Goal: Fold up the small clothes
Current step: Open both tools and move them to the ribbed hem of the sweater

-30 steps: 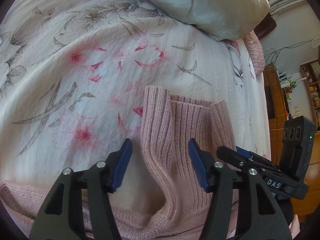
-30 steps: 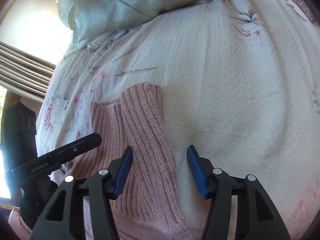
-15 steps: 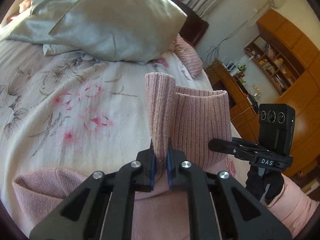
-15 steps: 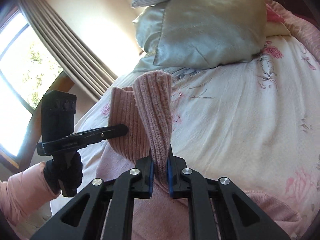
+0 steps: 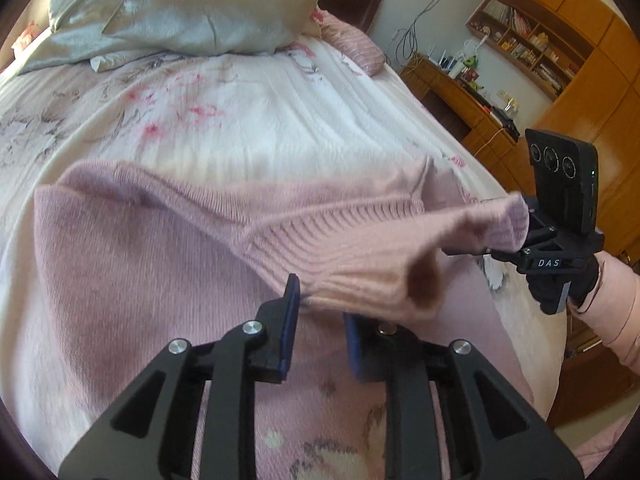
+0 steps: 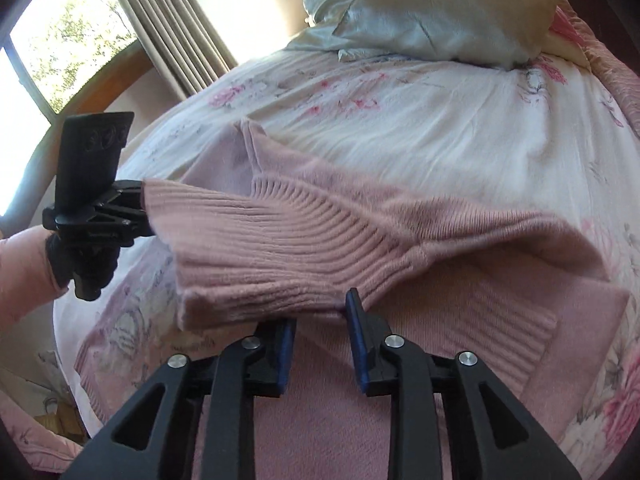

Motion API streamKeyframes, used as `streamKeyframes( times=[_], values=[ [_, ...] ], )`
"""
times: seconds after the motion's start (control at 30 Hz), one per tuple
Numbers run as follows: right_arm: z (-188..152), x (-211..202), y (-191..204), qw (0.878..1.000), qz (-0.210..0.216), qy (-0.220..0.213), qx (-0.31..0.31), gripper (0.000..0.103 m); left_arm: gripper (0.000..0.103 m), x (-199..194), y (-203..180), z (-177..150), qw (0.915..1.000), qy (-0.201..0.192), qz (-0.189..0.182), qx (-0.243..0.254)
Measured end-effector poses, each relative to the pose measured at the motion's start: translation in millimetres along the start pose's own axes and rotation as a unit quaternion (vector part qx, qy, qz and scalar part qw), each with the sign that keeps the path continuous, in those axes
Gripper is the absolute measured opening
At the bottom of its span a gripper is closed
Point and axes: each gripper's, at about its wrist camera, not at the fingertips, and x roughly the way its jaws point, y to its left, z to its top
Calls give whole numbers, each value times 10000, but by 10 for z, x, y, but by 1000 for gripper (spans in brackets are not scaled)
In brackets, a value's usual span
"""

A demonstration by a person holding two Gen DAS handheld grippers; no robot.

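Left tongs (image 5: 322, 308) and right tongs (image 6: 320, 308) both stand parted. Neither pair is clenched on anything, though the cloth brushes one blue pad of each.

Ahead of both lies the flowered bedspread (image 5: 260, 120), which serves as the folding surface. Its far end, well beyond the tongs, carries the grey pillows (image 5: 200, 12).

The pink sweater (image 5: 140, 260) is spread on the bedspread directly under and in front of the tongs, its body reaching away to the left of the left pair. Its ribbed band (image 5: 360, 248) is raised off the body and stretches sideways from one pair to the other, draped over the fingertips. Judging by that, the band is being carried back over the body as a fold, each pair taking one end so that it comes down flat and even (the blur suggests it is in motion). The parted fingers suggest that the band is about to be let down where it is.

The band's end by the left tongs gapes as a dark hollow with nothing visible inside. Far to the right of the left tongs, wooden shelves (image 5: 532, 48) hold books and small items too tiny to identify.
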Motion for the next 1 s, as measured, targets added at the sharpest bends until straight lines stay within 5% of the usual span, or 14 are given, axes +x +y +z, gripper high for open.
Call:
streamKeyframes(
  times=[0.13,0.23,0.37,0.7,0.87,1.0],
  values=[
    [-334,-135,52,9995,56,206,221,29,25,-150,19,-334,9995,263,-16,-191],
    [-308,-315,100,9982,243,-109,537,30,32,-363,-53,-321,9979,-194,-308,-543],
    [-92,-312,255,9948,490,-410,789,31,41,-311,-333,-96,9977,-488,-195,-429],
    [-288,302,223,9898,-244,496,1309,27,42,381,-206,-257,9926,588,799,-703],
    [-367,423,152,9856,-306,547,1570,26,43,385,-9,-297,9865,496,599,-1443],
    [-396,75,181,9819,-117,288,1867,31,43,73,-142,-347,9837,375,665,-1629]
  ],
)
